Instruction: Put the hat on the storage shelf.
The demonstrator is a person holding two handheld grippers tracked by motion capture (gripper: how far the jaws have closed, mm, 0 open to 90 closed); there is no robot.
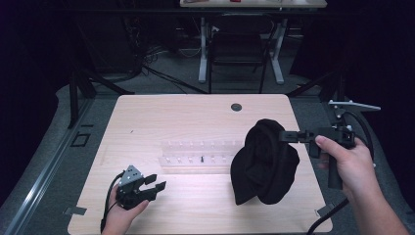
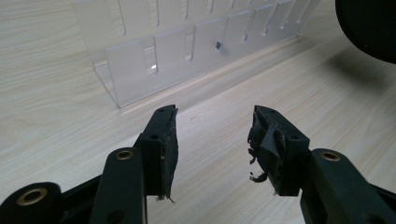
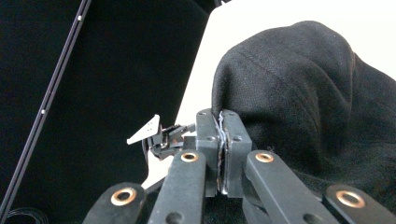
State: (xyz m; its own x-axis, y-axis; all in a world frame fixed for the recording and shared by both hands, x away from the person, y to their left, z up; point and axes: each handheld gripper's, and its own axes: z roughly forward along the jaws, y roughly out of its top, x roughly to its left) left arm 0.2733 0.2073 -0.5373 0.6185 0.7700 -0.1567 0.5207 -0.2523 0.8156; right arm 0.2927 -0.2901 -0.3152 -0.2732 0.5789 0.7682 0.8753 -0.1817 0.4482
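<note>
A black cloth (image 1: 264, 164) hangs bunched over the right half of the wooden table (image 1: 161, 112), its lower end at the tabletop. My right gripper (image 1: 283, 136) comes in from the right and is shut on the cloth's upper edge. The right gripper view has the jaws pressed together (image 3: 222, 116) on a fold of the cloth (image 3: 299, 84). My left gripper (image 1: 157, 182) rests low near the front left, open, nothing between its jaws (image 2: 212, 135). A corner of the cloth (image 2: 369, 23) shows at the top right of the left gripper view.
A clear plastic slotted rack (image 1: 195, 152) lies across the table's middle, just beyond the left gripper (image 2: 187, 46), with a small dark piece (image 2: 218, 45) in one slot. A round cable hole (image 1: 236, 106) sits at the far edge. A chair (image 1: 237, 49) stands behind the table.
</note>
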